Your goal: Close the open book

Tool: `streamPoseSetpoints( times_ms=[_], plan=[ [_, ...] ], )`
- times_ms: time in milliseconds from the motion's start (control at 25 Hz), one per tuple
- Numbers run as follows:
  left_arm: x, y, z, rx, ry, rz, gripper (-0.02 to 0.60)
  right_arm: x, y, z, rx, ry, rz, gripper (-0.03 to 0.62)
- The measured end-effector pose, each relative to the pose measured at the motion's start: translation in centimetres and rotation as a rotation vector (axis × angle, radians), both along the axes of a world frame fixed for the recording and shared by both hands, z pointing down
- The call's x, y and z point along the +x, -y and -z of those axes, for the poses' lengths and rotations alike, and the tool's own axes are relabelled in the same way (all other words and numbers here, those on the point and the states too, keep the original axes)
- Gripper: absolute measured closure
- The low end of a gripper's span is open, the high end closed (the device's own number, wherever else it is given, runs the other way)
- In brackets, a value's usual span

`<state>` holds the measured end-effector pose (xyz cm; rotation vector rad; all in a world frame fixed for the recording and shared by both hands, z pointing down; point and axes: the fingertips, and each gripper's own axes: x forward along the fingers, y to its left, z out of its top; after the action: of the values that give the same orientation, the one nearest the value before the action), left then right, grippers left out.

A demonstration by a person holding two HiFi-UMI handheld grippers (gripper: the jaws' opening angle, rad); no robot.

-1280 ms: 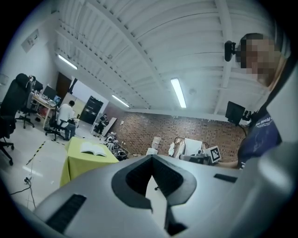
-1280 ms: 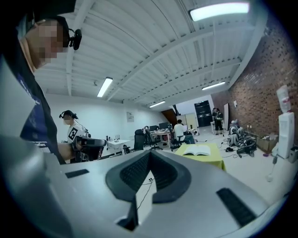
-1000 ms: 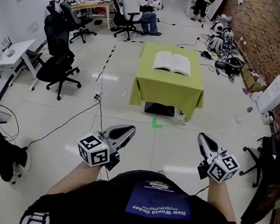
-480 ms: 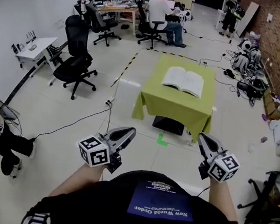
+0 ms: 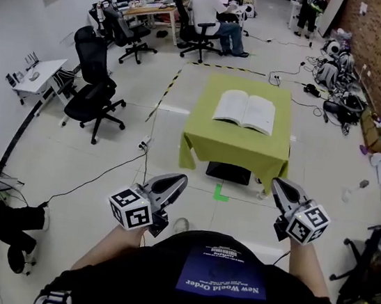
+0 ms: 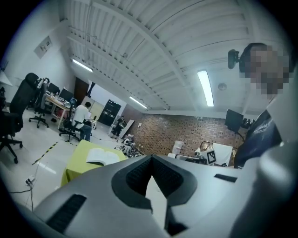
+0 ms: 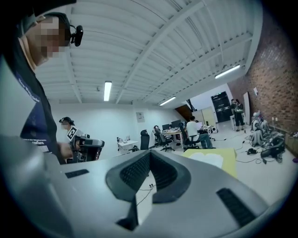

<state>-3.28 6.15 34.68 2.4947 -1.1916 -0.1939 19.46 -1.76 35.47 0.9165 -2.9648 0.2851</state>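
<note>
Left gripper (image 5: 178, 180) and right gripper (image 5: 278, 186) are both closed, with nothing between the jaws. Well apart from them, further ahead, stands the green-covered table (image 5: 236, 151). The book (image 5: 245, 111) lies open on its top.

The left tongs (image 6: 152, 156) are pressed together, tips meeting with nothing between them. Beyond them, to the left, an open book (image 6: 101, 156) lies flat on a green-covered bench (image 6: 77, 165). A brick wall (image 6: 163, 132) stands behind, possibly with clutter at its foot.
</note>
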Motion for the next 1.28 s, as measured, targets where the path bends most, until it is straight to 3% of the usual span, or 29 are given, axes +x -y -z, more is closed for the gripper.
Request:
streamPoseSetpoints(
  times_ms=[320, 680, 960, 1280],
  plan=[
    [-5.5, 12.5, 1.1, 0.074, -0.009, -0.160, 0.578, -4.5, 8.6, 3.3, 0.074, -0.038, -0.157, 0.611],
    [-11.2, 22.7, 0.1, 0.072, -0.004, -0.277, 0.578, -8.4, 15.2, 1.9, 0.026, -0.034, -0.309, 0.611],
    [-10.2, 28.9, -0.3, 0.045, -0.015, -0.302, 0.578, -7.4, 21.5, 1.6, -0.007, -0.046, -0.330, 0.611],
    [-5.0, 37.9, -1.0, 0.017, 0.038, -0.178, 0.578, -3.1, 33.8, 0.5, 0.014, -0.020, -0.188, 0.611]
  ],
)
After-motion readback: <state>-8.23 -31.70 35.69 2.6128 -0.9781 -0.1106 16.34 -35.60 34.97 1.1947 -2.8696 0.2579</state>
